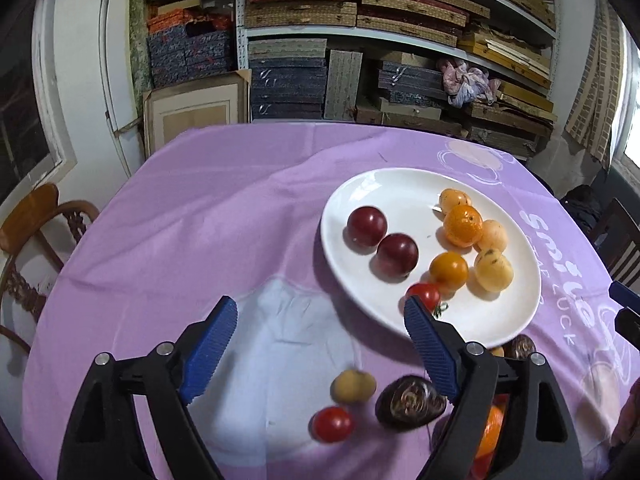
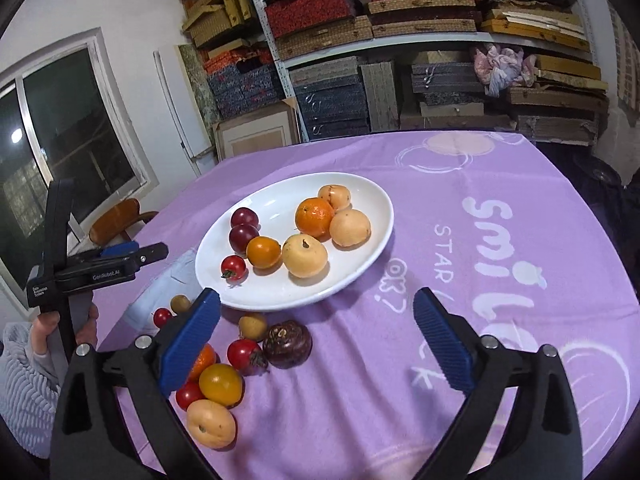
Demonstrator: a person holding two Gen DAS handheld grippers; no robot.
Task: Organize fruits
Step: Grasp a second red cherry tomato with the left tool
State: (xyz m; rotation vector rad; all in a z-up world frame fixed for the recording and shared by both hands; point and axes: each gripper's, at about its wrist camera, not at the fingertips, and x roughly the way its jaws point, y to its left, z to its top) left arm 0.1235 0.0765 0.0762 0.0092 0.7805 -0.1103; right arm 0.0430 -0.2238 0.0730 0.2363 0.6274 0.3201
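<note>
My left gripper (image 1: 316, 344) gapes empty above a loose tomato (image 1: 331, 424) and passion fruit (image 1: 408, 402); plate (image 2: 360, 276) mid-table holds seven fruits; right gripper (image 2: 316, 340) also wide, empty. Risk — round fruits roll off the cloth if I nudge them.

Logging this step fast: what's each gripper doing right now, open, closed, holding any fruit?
Left gripper: open, nothing between its fingers.
Right gripper: open, holding nothing.
</note>
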